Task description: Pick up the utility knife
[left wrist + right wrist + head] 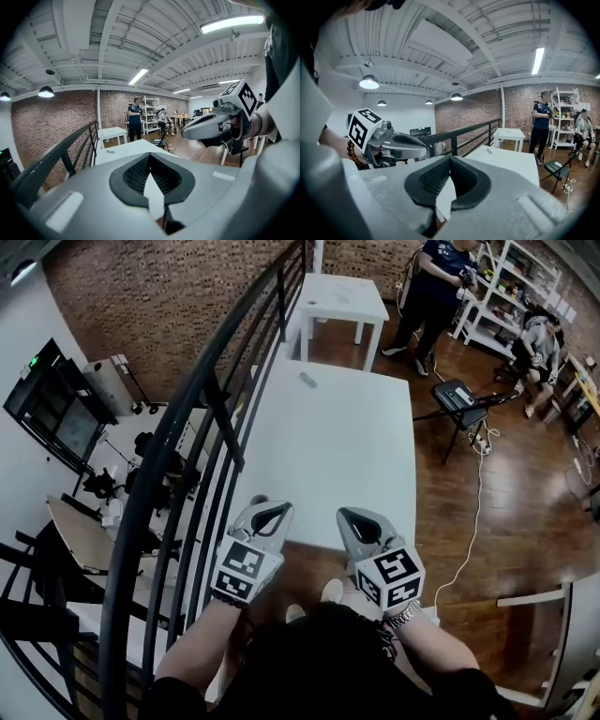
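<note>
A small grey object, apparently the utility knife (307,379), lies near the far end of the long white table (337,446). It shows small in the left gripper view (110,151) and in the right gripper view (489,150). Both grippers hover side by side over the table's near end, far from the knife. My left gripper (266,513) has its jaws shut with nothing between them (150,158). My right gripper (352,518) is likewise shut and empty (450,159). Each gripper shows in the other's view, the right one (187,132) and the left one (425,152).
A black metal railing (216,399) runs along the table's left side, with a drop to a lower floor beyond it. A second white table (342,298) stands behind. A black stand (461,397), a floor cable (473,512), shelves and two people (431,287) are at the back right.
</note>
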Available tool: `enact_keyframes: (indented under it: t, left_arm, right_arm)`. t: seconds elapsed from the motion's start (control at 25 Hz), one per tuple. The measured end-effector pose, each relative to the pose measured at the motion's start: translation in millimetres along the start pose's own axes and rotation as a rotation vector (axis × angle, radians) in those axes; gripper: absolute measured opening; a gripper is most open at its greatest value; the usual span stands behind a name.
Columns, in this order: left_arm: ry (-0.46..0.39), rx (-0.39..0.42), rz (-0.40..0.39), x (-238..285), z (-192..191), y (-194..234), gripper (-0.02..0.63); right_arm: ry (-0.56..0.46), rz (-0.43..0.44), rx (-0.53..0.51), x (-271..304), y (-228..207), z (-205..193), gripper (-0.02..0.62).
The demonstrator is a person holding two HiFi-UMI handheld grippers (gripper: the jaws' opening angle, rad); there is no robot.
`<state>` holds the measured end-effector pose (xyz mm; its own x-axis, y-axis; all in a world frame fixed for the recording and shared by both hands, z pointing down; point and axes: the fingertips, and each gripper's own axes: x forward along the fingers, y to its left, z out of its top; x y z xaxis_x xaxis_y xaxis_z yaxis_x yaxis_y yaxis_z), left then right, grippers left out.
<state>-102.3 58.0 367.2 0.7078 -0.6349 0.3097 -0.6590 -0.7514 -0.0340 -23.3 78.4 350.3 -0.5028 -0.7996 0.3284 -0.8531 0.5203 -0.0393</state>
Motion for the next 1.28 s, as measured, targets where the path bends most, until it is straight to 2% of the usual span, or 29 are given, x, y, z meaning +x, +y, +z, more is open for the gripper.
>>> enact_keyframes:
  t: [0.24, 0.48, 0.72, 0.96, 1.28]
  left_arm:
    - [0.031, 0.006, 0.048, 28, 2, 34, 0.017]
    - [0.058, -0.040, 0.069, 86, 16, 58, 0.017]
    - [0.083, -0.018, 0.111, 132, 33, 84, 0.017]
    - [0.096, -0.012, 0.101, 166, 35, 109, 0.017]
    - [0.092, -0.037, 0.061, 208, 16, 166, 0.017]
  right_arm:
    - [0.005, 0.032, -0.005, 41, -31, 12, -0.008]
    - [0.005, 0.060, -0.011, 77, -92, 29, -0.007]
    - [0.011, 0.083, -0.012, 106, -141, 40, -0.006]
    - [0.034, 0.084, 0.019, 142, -164, 35, 0.006]
    - [0.072, 0.033, 0.035, 214, -188, 31, 0.027]
